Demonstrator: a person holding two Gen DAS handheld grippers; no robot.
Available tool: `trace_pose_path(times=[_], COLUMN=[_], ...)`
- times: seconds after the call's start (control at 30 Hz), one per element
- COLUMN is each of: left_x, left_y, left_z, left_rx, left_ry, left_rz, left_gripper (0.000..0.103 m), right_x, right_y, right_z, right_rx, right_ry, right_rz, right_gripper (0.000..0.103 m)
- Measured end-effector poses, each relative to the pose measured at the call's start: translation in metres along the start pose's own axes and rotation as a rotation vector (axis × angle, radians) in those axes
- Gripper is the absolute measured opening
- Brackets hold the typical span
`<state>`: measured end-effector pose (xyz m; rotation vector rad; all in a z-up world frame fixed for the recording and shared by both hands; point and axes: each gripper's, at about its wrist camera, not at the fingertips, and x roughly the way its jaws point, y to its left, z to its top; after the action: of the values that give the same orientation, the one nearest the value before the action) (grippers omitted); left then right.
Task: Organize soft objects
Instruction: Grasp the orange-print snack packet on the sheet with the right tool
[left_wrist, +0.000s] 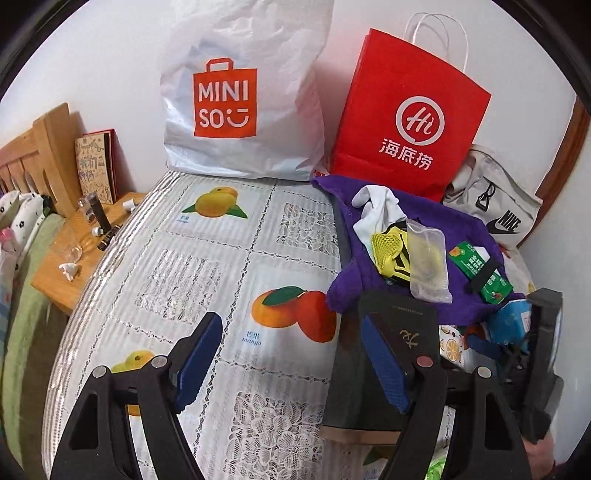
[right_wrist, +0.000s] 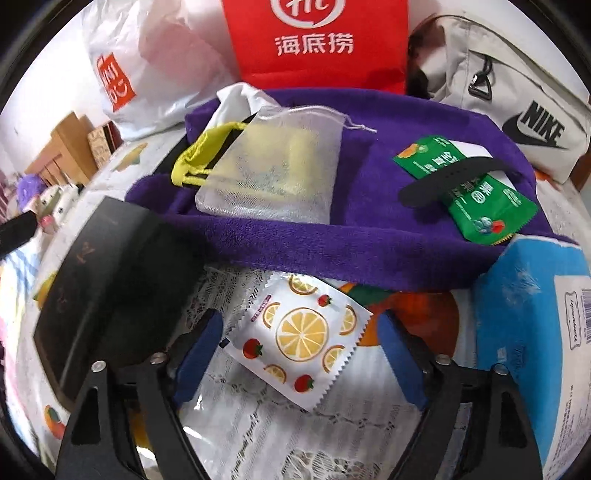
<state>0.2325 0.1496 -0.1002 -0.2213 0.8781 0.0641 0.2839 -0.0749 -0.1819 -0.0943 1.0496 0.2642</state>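
A rumpled purple towel (right_wrist: 332, 243) lies spread on the bench (left_wrist: 207, 266), carrying a white sock (left_wrist: 376, 210), a yellow mesh bag (left_wrist: 388, 251) and a clear pouch (right_wrist: 273, 173).

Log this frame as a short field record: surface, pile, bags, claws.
surface: table with fruit-print lace cover
pile: purple towel carrying mesh pouch, green sachet, black strap
near items: lemon-print packet, black box, blue pack
bags: Miniso bag, red bag, Nike bag
left claw: open, empty
right claw: open, straddling the packet, pads clear
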Motion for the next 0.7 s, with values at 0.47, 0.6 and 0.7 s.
trace_pose_path(times=[0.47, 0.6, 0.7], left_x=[-0.009, -0.019, -0.029], left_y=[0.029, 0.029, 0.026], left_z=[-0.014, -0.022, -0.029], left_rx=[-0.078, -0.069, -0.054], left_ry=[0.026, 0.028, 0.024], left_rz=[-0.028, -0.019, -0.006], left_gripper=[0.076, 0.076, 0.076], right_x=[-0.008, -0.014, -0.023], right_y=[0.006, 0.008, 0.002], right_z=[-0.005, -0.011, -0.016], right_rx=[-0.016, -0.033, 0.009], right_ry=[-0.066, -0.063, -0.061], right_rz=[-0.008, 0.050, 0.123], right_gripper=[0.032, 0.019, 0.012])
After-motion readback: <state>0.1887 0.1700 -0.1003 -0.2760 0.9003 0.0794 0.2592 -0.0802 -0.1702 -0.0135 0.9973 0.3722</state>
